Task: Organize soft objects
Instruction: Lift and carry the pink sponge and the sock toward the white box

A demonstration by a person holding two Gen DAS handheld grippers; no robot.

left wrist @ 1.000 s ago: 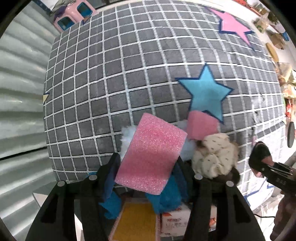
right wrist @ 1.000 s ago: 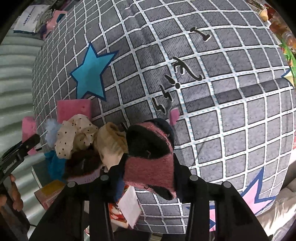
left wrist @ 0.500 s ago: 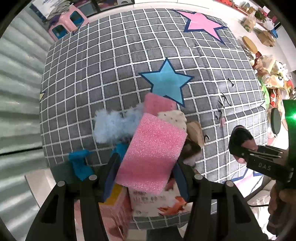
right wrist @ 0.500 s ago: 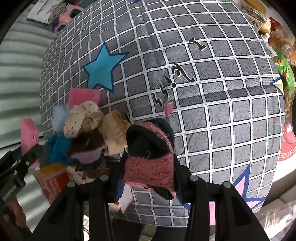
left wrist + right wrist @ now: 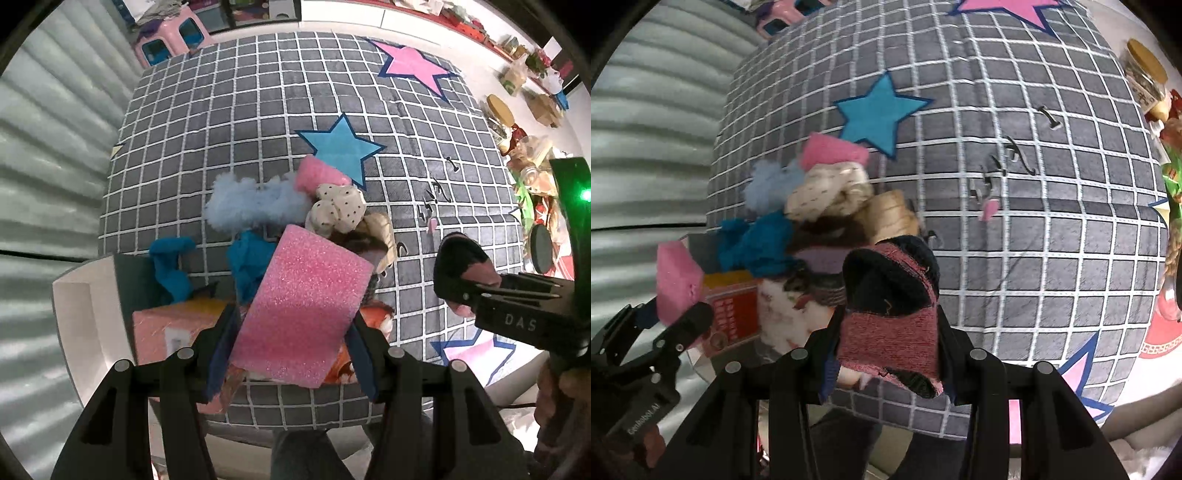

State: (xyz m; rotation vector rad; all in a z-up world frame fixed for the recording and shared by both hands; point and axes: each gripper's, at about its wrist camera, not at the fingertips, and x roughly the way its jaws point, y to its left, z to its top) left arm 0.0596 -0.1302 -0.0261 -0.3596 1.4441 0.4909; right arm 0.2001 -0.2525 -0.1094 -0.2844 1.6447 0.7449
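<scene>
Left wrist view: left gripper (image 5: 291, 328) clamped on a pink sponge block (image 5: 301, 304), blue-padded fingers (image 5: 221, 350) pressing its two long sides, block tilted and held above the near edge of a grey grid-patterned mat (image 5: 240, 122). Below and behind the block, a heap of soft things on the mat: pale blue fluffy piece (image 5: 243, 206), bright blue cloth (image 5: 171, 264), cream dotted cloth (image 5: 338, 214), a second pink sponge (image 5: 319, 175) touching a point of the blue star (image 5: 341, 147) printed on the mat, a tan ribbed piece (image 5: 382, 230) beside the dotted cloth. Pink and orange carton (image 5: 173, 325) lying at the mat's near left corner, partly under the heap. At the right edge, right gripper (image 5: 461, 280) seen side-on, pinching a dark and pink sock (image 5: 465, 264). Right wrist view: right gripper (image 5: 888, 325) closed narrow on the black and dusty-pink sock (image 5: 890, 295), sock bunched between the fingers and raised over the mat (image 5: 1034, 258), just right of the heap. Same heap visible here: cream dotted cloth (image 5: 827, 192) atop, tan ribbed piece (image 5: 890, 214) just behind the sock, bright blue cloth (image 5: 757, 243) to the left, printed carton (image 5: 731, 310) underneath. At the far left, left gripper (image 5: 677, 308) with its pink sponge block (image 5: 677, 280), well clear of the sock.
</scene>
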